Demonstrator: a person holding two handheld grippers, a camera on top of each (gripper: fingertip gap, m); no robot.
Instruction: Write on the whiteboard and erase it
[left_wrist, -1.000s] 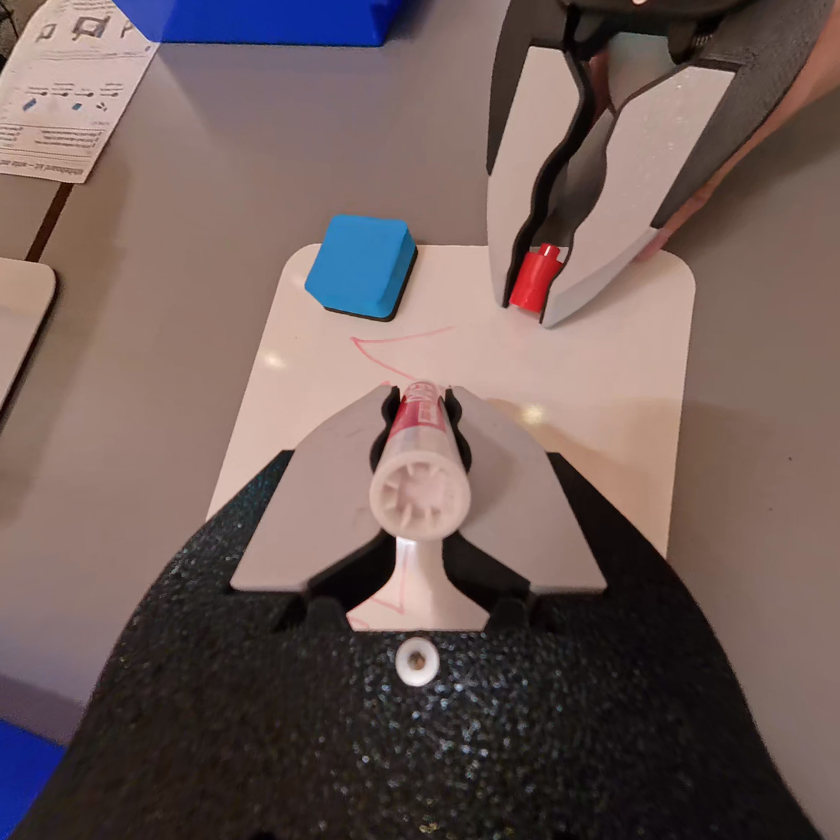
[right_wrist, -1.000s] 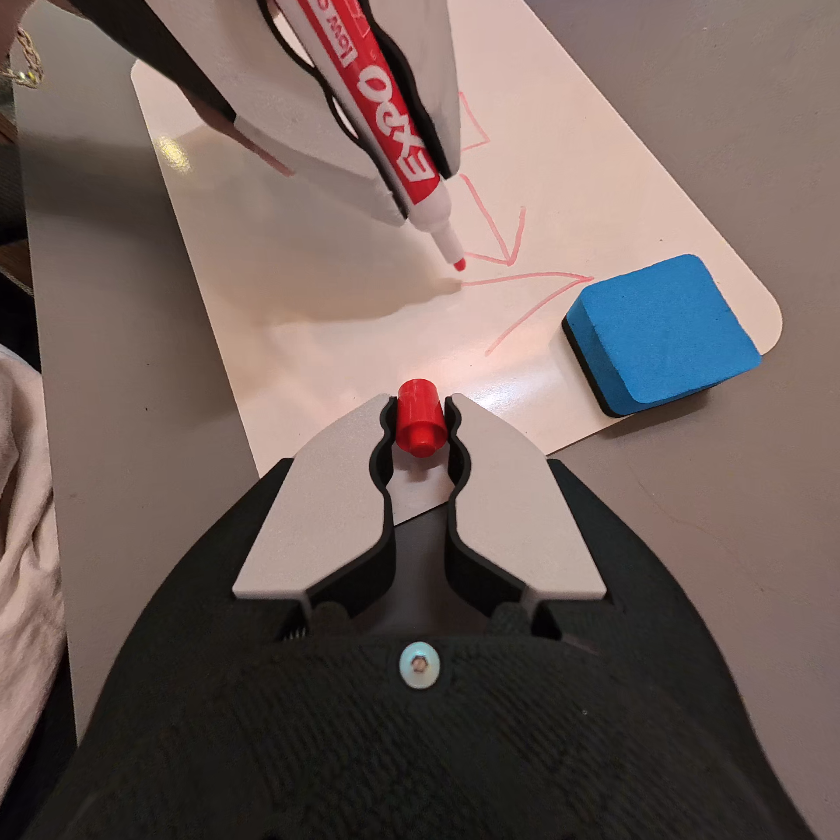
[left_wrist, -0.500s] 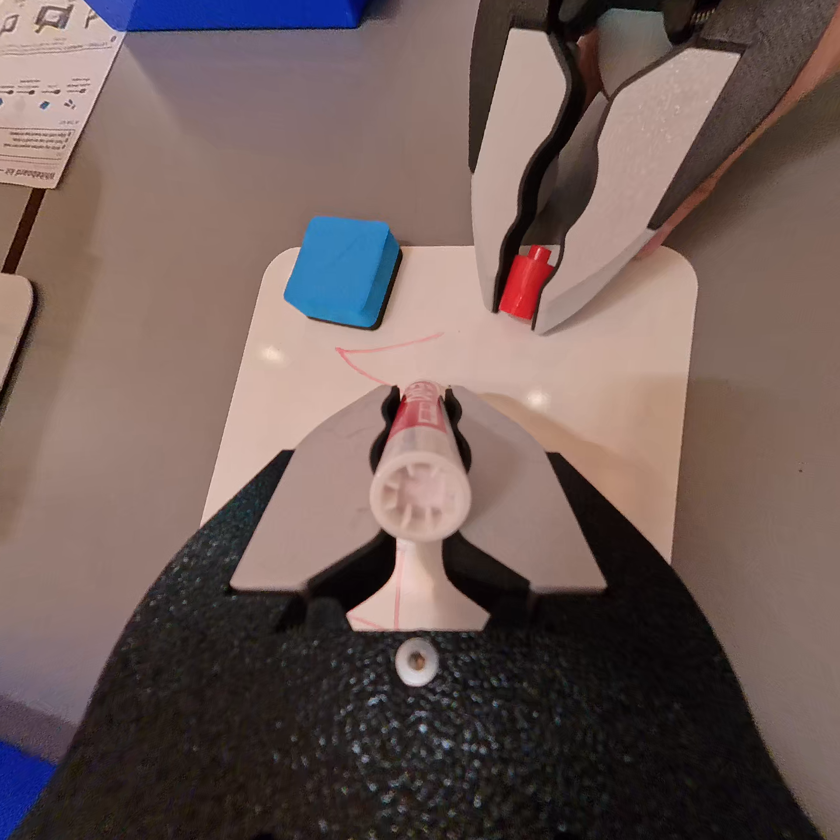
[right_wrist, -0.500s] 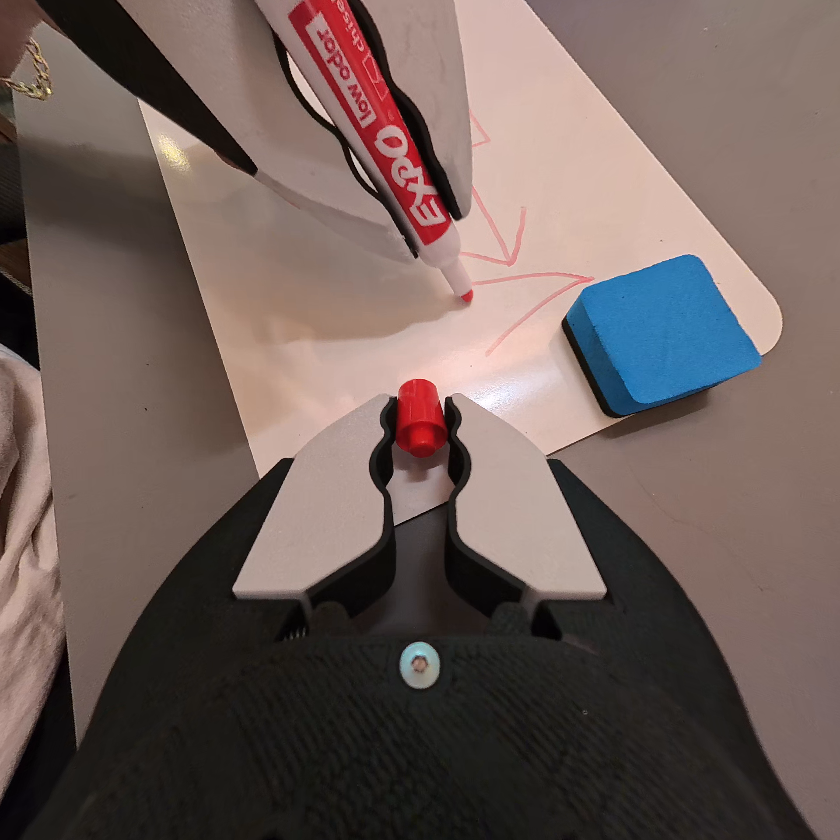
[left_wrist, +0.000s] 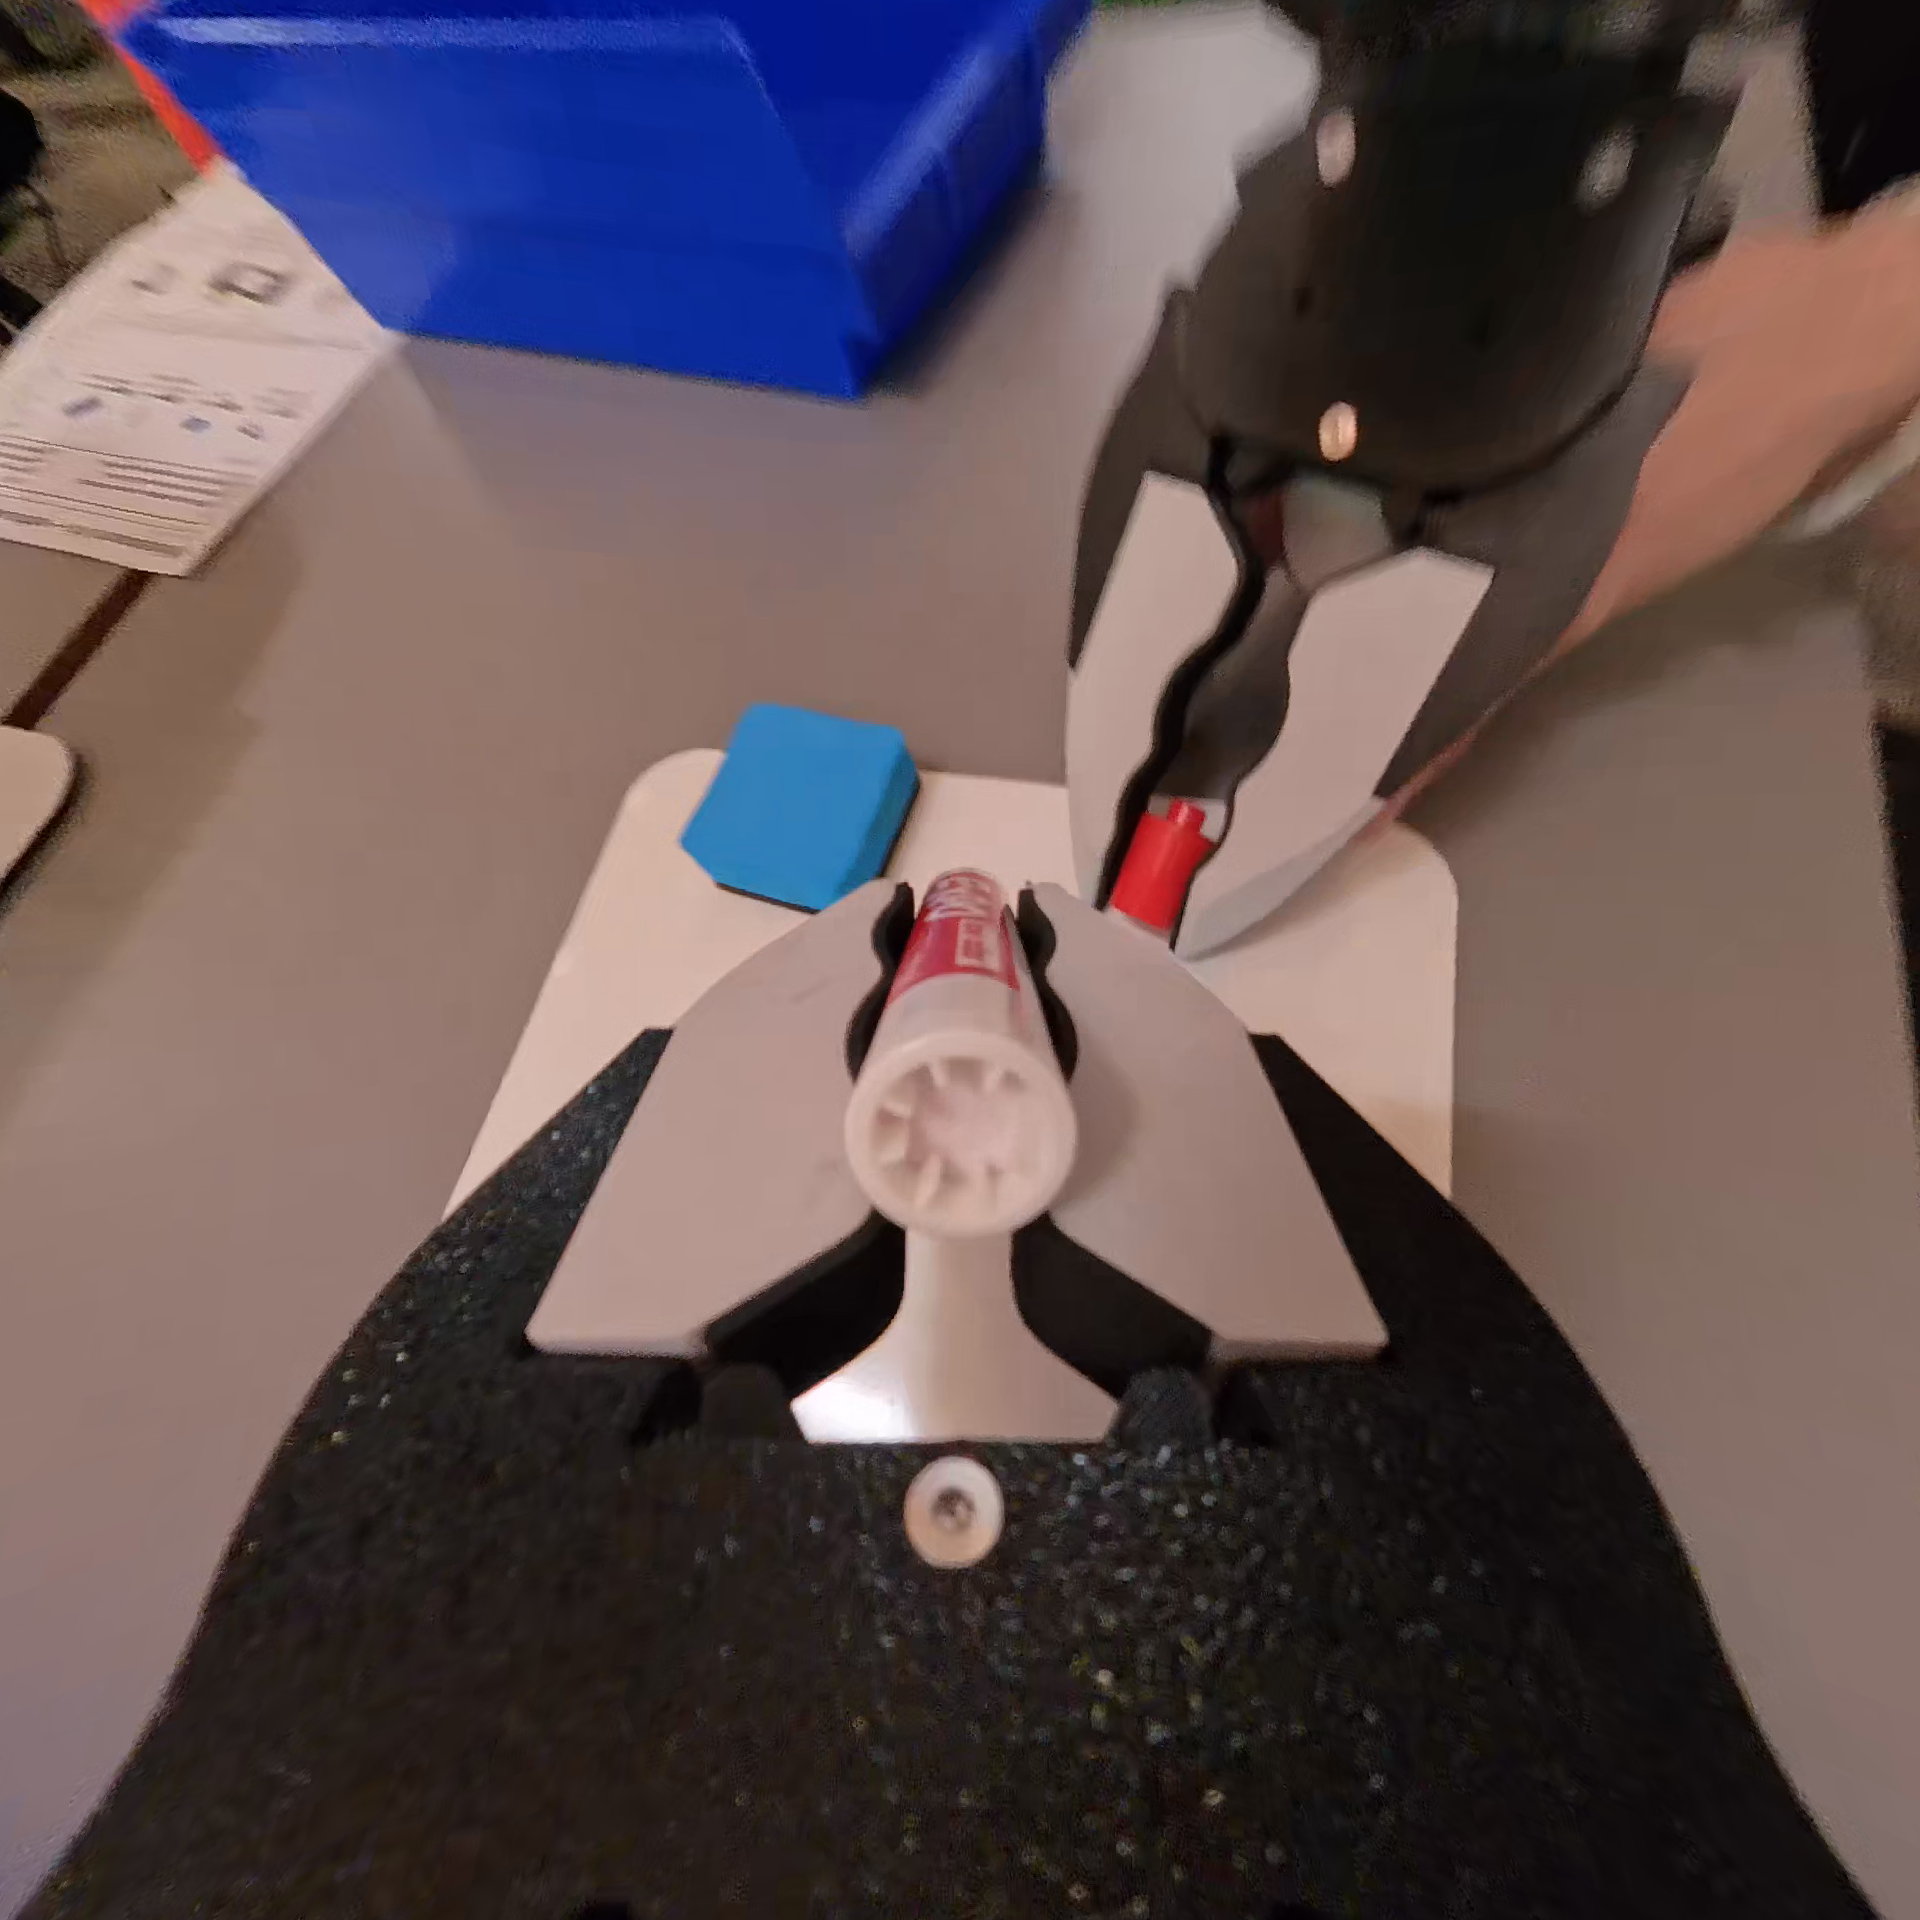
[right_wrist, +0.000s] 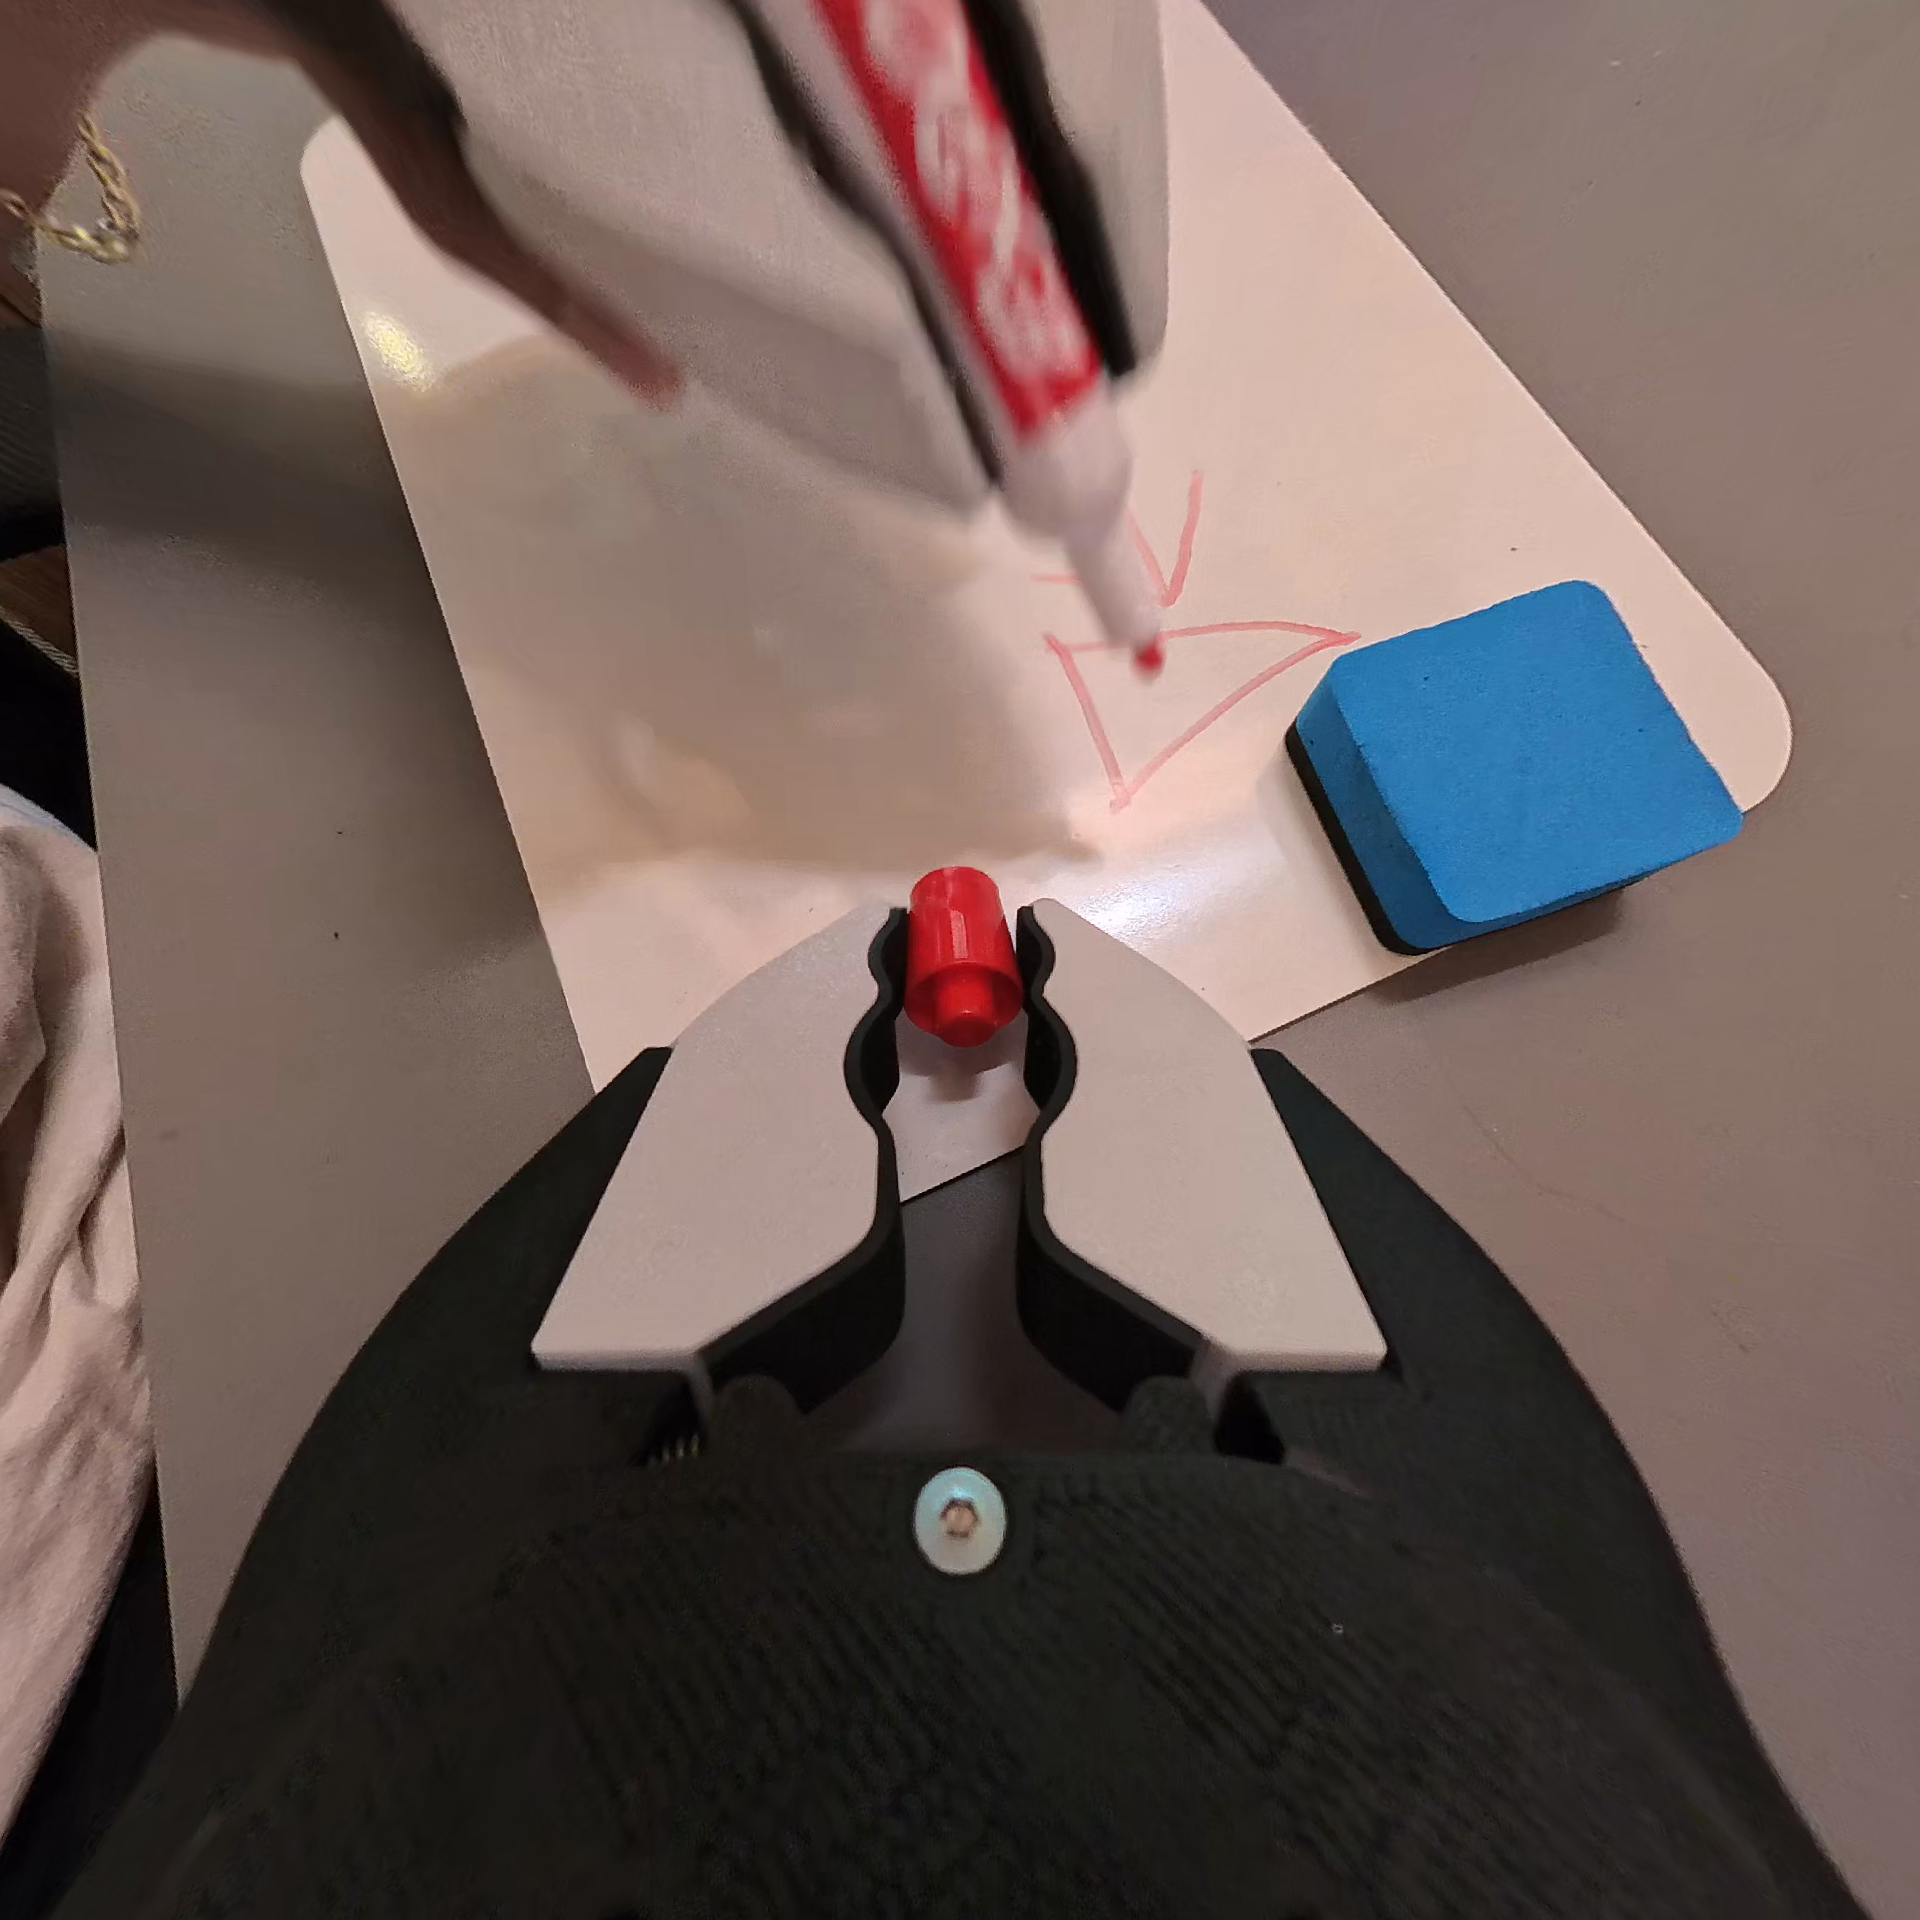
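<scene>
A small whiteboard (left_wrist: 1340, 997) (right_wrist: 727, 665) lies on the grey table. My left gripper (left_wrist: 958, 904) is shut on a red and white marker (left_wrist: 961, 997), uncapped. In the right wrist view the marker (right_wrist: 987, 260) points down with its red tip just above the red lines (right_wrist: 1195, 707) drawn on the board. My right gripper (right_wrist: 958, 914) is shut on the red marker cap (right_wrist: 958, 971), which also shows in the left wrist view (left_wrist: 1158, 862), over the board's edge. A blue eraser (left_wrist: 800, 800) (right_wrist: 1507, 758) sits on the board's corner.
A blue bin (left_wrist: 582, 177) stands at the far side of the table with a printed sheet (left_wrist: 166, 384) to its left. A second white board's corner (left_wrist: 26, 800) shows at the left edge. A light cloth (right_wrist: 52, 1195) lies beside the table. A person's hand (left_wrist: 1787, 343) holds the right gripper. The blue eraser (right_wrist: 1507, 758) is about 8 centimeters from both grippers' fingertips. My left wrist view (left_wrist: 807, 788) looks at it from another angle.
The left gripper has tilted and moved with the marker toward the eraser end. A new stroke closes the drawn lines into a triangle. The right gripper has held still with the cap.
</scene>
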